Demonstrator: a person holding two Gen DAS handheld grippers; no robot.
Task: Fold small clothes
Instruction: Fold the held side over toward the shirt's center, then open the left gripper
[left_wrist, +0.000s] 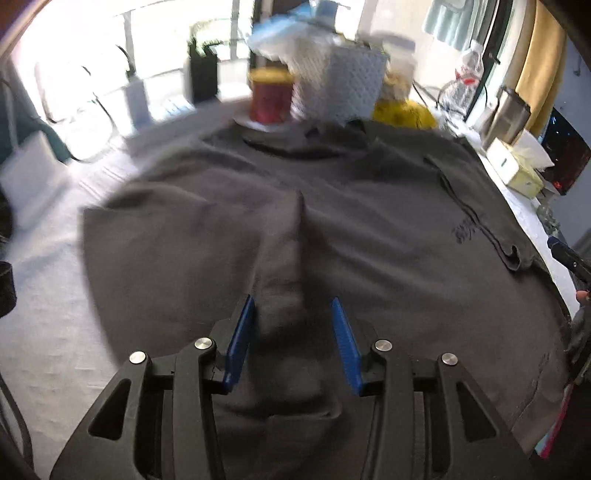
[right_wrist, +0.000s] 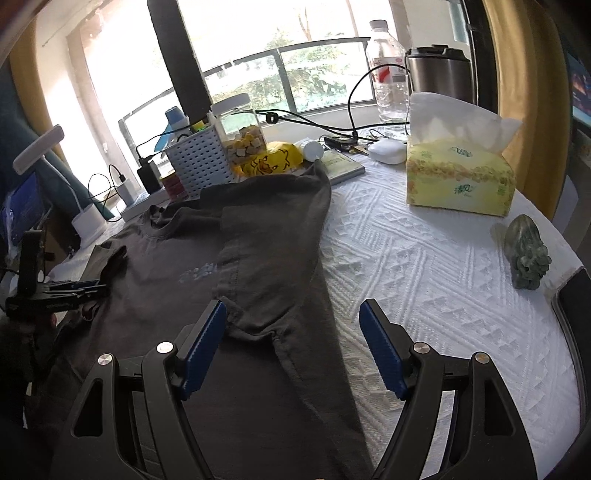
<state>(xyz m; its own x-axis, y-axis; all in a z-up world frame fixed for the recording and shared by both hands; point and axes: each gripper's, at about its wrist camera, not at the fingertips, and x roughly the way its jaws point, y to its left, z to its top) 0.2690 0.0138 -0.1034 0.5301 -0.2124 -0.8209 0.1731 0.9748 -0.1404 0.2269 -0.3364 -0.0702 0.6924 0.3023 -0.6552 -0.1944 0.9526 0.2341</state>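
Your dark grey T-shirt lies spread across the bench, which wears a white textured cloth. The collar end sits toward the window, close to the white perforated basket and the red jar.

Your left gripper points down over the shirt with its jaws parted. A raised ridge of fabric runs up between the blue pads; it lies close to the left-hand pad, but the pads do not clamp it.

Your right gripper has its jaws spread wide over the shirt's right edge, and nothing is held in them. A folded-over sleeve lies on the shirt just ahead of the left-hand pad, and the other pad hangs over bare cloth. In the right wrist view your left gripper shows at the far left edge, over the shirt.

A tissue box and a small green figurine stand on the bench, clear of the shirt.
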